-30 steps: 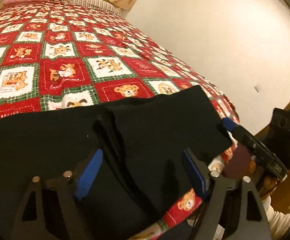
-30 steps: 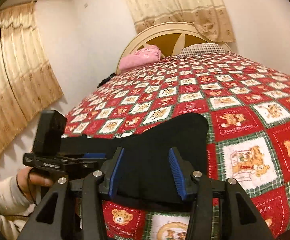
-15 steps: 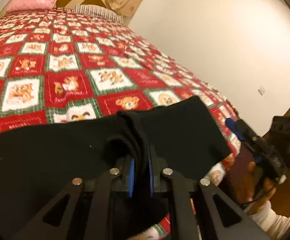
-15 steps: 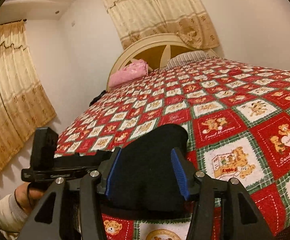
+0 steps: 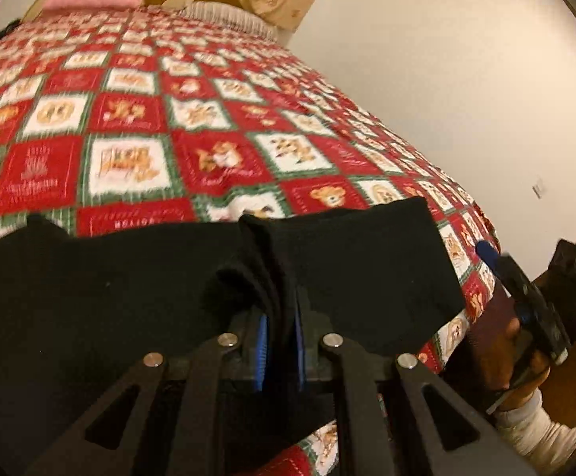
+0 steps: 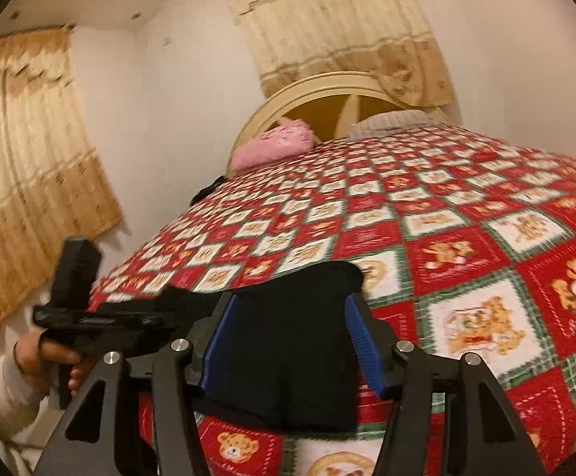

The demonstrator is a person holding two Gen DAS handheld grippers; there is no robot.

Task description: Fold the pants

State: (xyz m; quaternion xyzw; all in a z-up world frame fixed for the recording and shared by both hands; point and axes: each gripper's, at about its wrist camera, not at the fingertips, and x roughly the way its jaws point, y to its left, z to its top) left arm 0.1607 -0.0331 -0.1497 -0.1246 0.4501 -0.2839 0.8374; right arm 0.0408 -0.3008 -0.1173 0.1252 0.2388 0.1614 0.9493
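Black pants (image 5: 367, 269) lie across the near edge of a bed covered by a red, white and green teddy-bear quilt (image 5: 129, 166). My left gripper (image 5: 280, 313) is shut on a pinched-up ridge of the black cloth, which bunches between its blue pads. In the right wrist view, one end of the pants (image 6: 315, 281) reaches the bed's edge. My right gripper (image 6: 291, 317) straddles it with the jaws opening. Cloth lies between the blue pads (image 6: 218, 341), but they do not press on it.
A pink pillow (image 6: 276, 146) and a striped pillow (image 6: 391, 121) sit by the cream headboard (image 6: 327, 91). Curtains (image 6: 22, 182) hang at the left, and a white wall (image 5: 466, 79) stands to the right of the bed. A hand (image 6: 45, 353) grips the left tool.
My left gripper went from wide open over the pants to shut on a fold of them, then shifted, dragging the cloth. The right jaws spread a little wider.
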